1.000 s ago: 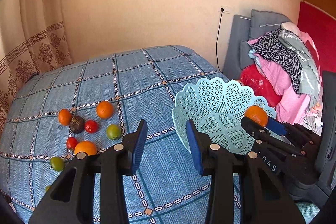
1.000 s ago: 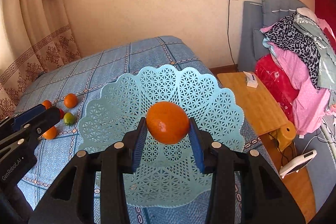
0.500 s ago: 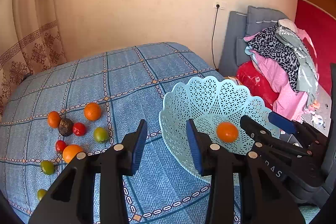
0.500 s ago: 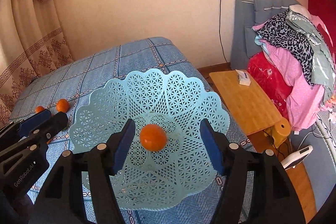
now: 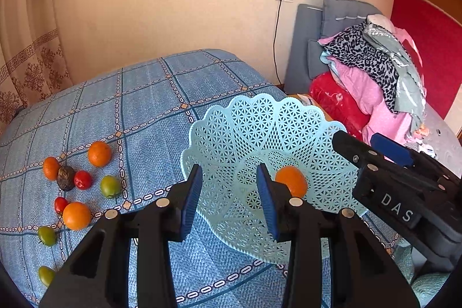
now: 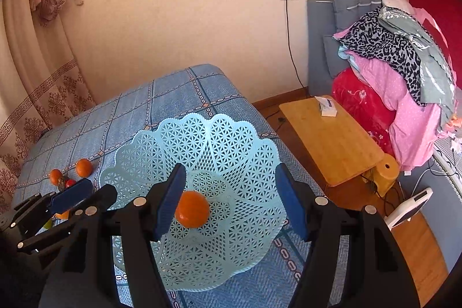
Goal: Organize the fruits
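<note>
Orange (image 6: 192,209) lies alone in my basket (image 6: 231,134).
Right gripper (image 6: 231,201) spread, left gripper (image 5: 228,201) empty, slightly apart; only left wrist shows loose fruit (image 5: 76,215) toward the bed's (image 5: 144,94) left edge.

Right gripper (image 6: 231,199) jaws apart, empty; left gripper (image 5: 228,198) narrow, empty

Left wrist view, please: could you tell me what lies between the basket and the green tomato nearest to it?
Only bare blue patterned bedspread lies between the basket and the green tomato, as the left wrist view shows.
</note>
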The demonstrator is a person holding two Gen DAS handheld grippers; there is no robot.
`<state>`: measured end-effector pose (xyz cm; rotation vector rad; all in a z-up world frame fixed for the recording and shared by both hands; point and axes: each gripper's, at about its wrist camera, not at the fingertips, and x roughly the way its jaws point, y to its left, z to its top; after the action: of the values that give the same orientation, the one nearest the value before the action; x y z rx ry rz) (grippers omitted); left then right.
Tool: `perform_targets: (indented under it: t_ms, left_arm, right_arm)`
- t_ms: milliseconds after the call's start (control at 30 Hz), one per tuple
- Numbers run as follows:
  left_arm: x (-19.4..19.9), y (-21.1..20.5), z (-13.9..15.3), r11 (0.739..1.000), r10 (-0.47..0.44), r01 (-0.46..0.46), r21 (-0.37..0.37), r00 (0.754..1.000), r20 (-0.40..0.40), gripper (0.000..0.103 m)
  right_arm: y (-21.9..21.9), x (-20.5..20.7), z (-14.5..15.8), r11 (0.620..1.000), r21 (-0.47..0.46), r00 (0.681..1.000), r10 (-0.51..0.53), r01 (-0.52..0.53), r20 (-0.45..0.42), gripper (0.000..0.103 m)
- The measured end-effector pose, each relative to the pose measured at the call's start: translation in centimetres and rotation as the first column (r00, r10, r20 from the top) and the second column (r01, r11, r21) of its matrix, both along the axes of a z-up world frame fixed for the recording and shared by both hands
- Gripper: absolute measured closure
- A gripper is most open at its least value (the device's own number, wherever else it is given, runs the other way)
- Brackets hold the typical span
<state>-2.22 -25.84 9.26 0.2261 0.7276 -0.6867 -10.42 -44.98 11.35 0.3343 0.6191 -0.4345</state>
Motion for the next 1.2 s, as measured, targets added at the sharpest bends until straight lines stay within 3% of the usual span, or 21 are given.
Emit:
perform_targets:
  t_ms: [33, 67, 100, 167, 667, 867, 1000, 1200]
  left_arm:
    - [0.0, -0.1, -0.1, 1.000, 0.000, 0.000, 0.003, 1.000, -0.003, 0.062]
    - [0.0, -0.1, -0.2, 1.000, 0.000, 0.000, 0.005, 1.000, -0.006, 0.055]
    - [0.0, -0.1, -0.3, 1.000, 0.003, -0.003, 0.003, 1.000, -0.009, 0.040]
    - [0.1, 0.2, -0.2, 1.000, 0.020, -0.021, -0.007, 1.000, -0.005, 0.026]
    - [1.2, 3.6, 1.0, 0.995, 0.092, -0.092, -0.026, 0.996, 0.002, 0.026]
    - [0.8, 7.2, 0.6, 0.987, 0.161, -0.161, -0.028, 0.987, -0.005, 0.025]
    - [0.7, 10.9, -0.6, 0.966, 0.257, -0.257, 0.006, 0.966, 0.004, 0.025]
    - [0.4, 16.4, -1.8, 0.915, 0.395, -0.397, 0.065, 0.918, 0.045, 0.025]
  right_arm:
    - [-0.1, -0.1, 0.0, 1.000, 0.002, 1.000, -0.003, 0.003, 0.002, 0.037]
    - [-0.1, -0.1, 0.1, 1.000, 0.004, 1.000, -0.005, 0.005, 0.003, 0.037]
    - [-0.2, -0.2, 0.1, 1.000, 0.007, 1.000, -0.007, 0.007, 0.005, 0.037]
    - [-0.3, -0.2, 0.1, 1.000, 0.011, 1.000, -0.008, 0.008, 0.010, 0.037]
    - [0.4, -0.2, 0.2, 1.000, 0.011, 1.000, 0.009, -0.009, 0.020, 0.037]
    - [0.6, 0.1, 0.0, 1.000, 0.012, 1.000, 0.022, -0.022, 0.012, 0.037]
    - [0.9, 0.2, -0.1, 1.000, 0.007, 1.000, 0.029, -0.029, 0.010, 0.037]
    - [1.4, 0.2, -0.3, 0.999, 0.002, 0.999, 0.040, -0.040, 0.006, 0.037]
